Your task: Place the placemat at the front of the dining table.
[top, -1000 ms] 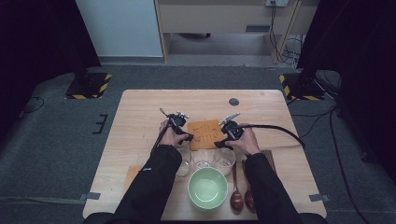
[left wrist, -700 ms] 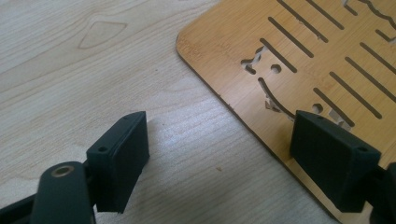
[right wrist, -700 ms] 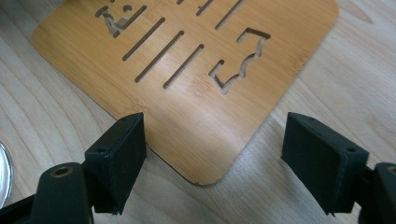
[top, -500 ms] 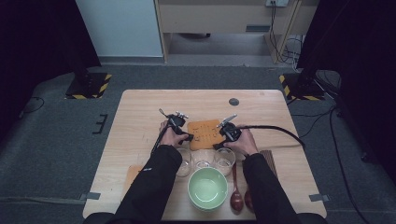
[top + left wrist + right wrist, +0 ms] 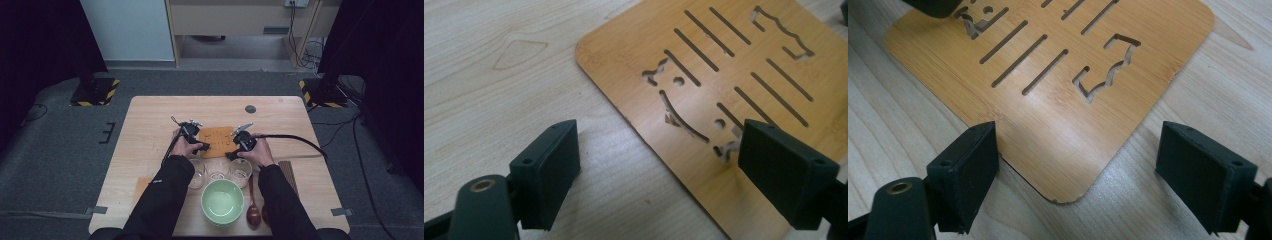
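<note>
Near edge, 6 o'clock: pale green bowl (image 5: 222,200), two dark wooden spoons (image 5: 253,212), three clear glasses (image 5: 217,169) close behind. At table centre lies the flat bamboo trivet (image 5: 217,141), slotted, rounded corners, on pale wood table (image 5: 150,125). Left gripper (image 5: 659,165) at its 9 o'clock and right gripper (image 5: 1075,160) at 3 o'clock, jaws just opening, released, nothing pinched.

Light wood table (image 5: 150,130) carries bamboo mat (image 5: 217,141); nearer than the mat: three glasses (image 5: 217,169), green bowl (image 5: 222,201), two spoons (image 5: 253,210).
</note>
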`<state>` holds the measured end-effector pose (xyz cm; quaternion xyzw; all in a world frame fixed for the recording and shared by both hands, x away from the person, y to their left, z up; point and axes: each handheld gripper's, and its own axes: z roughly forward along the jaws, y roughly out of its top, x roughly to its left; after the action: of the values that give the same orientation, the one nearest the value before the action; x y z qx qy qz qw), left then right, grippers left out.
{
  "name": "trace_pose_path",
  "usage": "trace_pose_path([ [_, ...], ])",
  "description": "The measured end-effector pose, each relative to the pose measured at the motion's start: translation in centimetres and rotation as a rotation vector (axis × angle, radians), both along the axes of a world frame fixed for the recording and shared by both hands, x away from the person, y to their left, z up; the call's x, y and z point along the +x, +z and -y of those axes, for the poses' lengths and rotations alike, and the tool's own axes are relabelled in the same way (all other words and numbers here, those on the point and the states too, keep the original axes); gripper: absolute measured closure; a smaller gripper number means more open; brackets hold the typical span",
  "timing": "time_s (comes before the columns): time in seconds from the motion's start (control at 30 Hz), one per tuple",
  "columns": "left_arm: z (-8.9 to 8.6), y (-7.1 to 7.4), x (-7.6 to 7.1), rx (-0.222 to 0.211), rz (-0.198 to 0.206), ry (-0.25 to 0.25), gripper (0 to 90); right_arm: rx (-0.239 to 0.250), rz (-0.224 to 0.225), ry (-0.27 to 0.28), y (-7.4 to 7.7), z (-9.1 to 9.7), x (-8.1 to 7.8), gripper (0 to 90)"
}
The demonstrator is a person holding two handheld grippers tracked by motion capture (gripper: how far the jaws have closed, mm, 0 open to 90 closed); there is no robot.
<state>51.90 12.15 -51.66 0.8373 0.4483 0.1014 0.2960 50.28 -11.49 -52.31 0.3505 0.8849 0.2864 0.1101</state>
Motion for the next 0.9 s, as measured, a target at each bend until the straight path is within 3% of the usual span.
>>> trace_pose_path([
  [0.4, -1.2, -0.3, -0.4, -0.031, -0.007, -0.040, 15.0, 0.047, 0.033, 0.022, -0.3, -0.4, 0.4, 19.0],
  [0.9, -1.2, -0.4, -0.5, -0.014, 0.005, -0.108, 13.0, 0.106, 0.064, 0.004, -0.8, -1.0, 0.7, 18.5],
])
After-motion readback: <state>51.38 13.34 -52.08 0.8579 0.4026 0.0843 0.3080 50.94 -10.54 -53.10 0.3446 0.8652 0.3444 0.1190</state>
